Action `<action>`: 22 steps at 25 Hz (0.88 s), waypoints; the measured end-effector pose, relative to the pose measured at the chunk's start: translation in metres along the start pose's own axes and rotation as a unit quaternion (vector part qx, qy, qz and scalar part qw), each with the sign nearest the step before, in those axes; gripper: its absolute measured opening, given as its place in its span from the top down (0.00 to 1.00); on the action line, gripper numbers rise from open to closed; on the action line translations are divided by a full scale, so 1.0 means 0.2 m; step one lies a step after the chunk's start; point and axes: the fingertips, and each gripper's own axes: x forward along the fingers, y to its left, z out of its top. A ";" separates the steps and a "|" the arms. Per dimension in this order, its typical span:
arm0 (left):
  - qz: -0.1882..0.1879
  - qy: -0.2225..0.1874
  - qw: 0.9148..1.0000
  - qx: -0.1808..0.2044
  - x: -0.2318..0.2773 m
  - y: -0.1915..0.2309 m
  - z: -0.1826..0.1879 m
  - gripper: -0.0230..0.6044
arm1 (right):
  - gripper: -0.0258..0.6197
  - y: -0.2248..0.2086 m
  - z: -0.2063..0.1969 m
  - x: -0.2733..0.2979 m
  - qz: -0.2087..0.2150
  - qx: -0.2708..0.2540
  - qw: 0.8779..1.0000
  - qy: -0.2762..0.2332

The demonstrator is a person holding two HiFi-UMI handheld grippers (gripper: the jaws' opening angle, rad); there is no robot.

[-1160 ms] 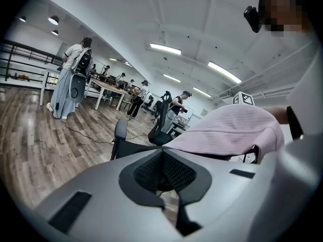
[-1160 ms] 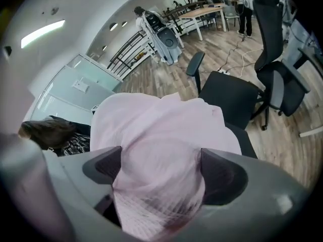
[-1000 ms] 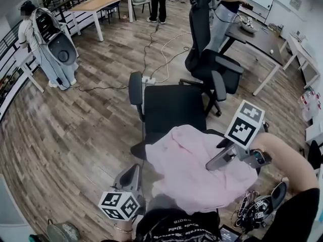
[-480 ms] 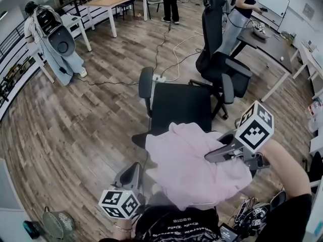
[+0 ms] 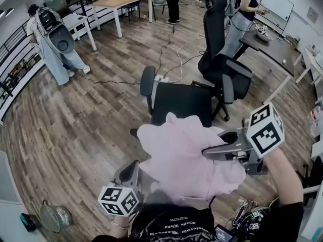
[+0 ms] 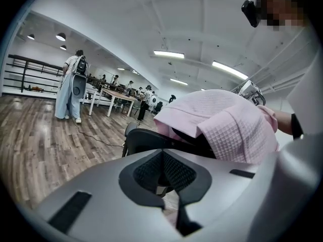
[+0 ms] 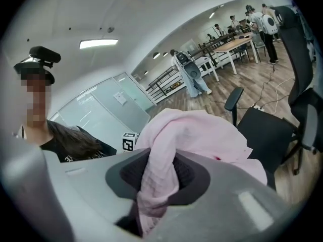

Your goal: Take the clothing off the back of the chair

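A pink waffle-knit garment [image 5: 186,160] hangs over the back of a black office chair [image 5: 181,102] and hides the backrest. My right gripper [image 5: 204,154] reaches in from the right. Its jaws are closing, and a bunched fold of the garment [image 7: 197,130] is pinched between the pads at my right gripper [image 7: 159,175]. The fabric there is raised off the chair. My left gripper [image 5: 134,165] hovers low at the garment's left edge, shut and holding nothing. In the left gripper view, my left gripper [image 6: 162,170] faces the draped garment [image 6: 222,120] and the chair [image 6: 146,140].
A second black chair [image 5: 222,59] stands just behind the first, beside a dark desk [image 5: 267,39] where a person [image 5: 245,9] works. Cables [image 5: 171,54] run over the wood floor. Another person [image 5: 53,44] stands far left. A fan [image 5: 53,218] sits near my feet.
The right gripper has closed on the pink garment and risen, pulling a fold of it up and bunching the cloth. The left gripper has shifted only a little.
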 end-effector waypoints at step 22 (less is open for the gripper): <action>-0.026 -0.081 0.996 0.030 -0.32 -0.42 0.17 0.95 | 0.83 0.32 -0.06 -0.17 -0.093 -0.069 0.963 -0.244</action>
